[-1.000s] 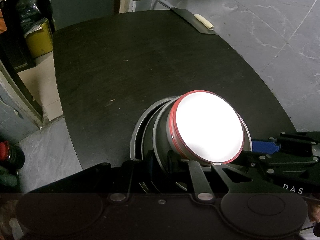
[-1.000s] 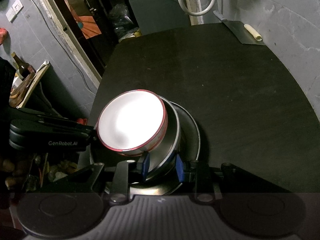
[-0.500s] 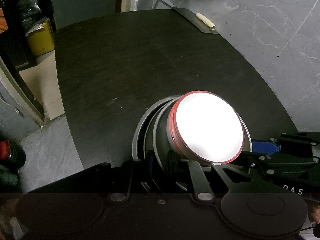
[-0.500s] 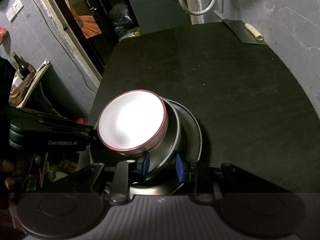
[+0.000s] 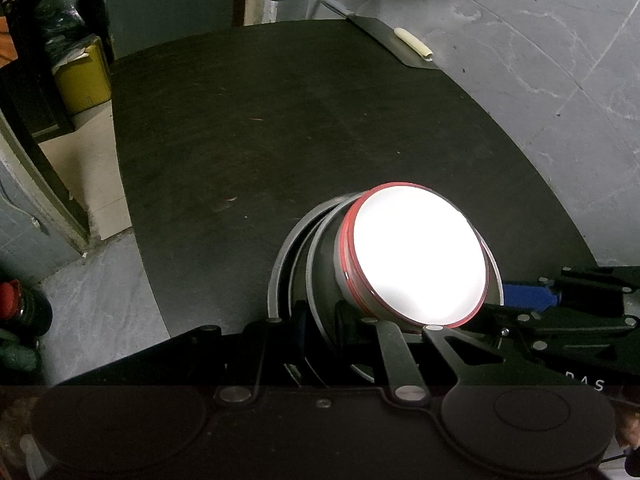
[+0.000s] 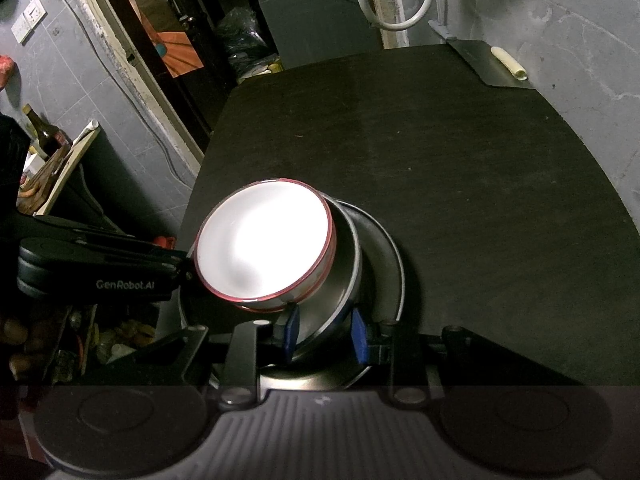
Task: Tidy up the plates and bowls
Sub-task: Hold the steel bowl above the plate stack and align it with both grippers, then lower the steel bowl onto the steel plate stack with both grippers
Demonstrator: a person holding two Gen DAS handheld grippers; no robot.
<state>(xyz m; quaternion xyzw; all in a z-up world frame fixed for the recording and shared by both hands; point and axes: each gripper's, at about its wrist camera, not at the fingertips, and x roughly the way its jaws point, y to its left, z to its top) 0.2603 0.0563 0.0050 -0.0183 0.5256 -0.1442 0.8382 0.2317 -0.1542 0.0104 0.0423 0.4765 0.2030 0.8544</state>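
Two grippers meet at one stack near the front edge of the dark table (image 6: 460, 184): a white bowl (image 6: 264, 240) with a red rim sits inside a steel bowl (image 6: 340, 280), and both rest on a flat steel plate (image 6: 390, 264). The right gripper (image 6: 324, 334) has its blue pads on each side of the steel bowl's rim, one inside and one outside, so its jaws look closed on that rim. The left gripper (image 5: 320, 320) comes from the opposite side and also straddles the steel bowl's edge; its jaws seem closed on it, though the pads are dark and hard to read. The stack leans a little, and the white bowl is only nested, not held. I judge that the step in hand is moving or settling the nested bowls together. To do it well, both hands should keep the same height and go slowly, so the white bowl does not slide out. Far off, at the back right corner, a flat metal sheet (image 6: 496, 68) carries a small pale roll (image 6: 510, 63).
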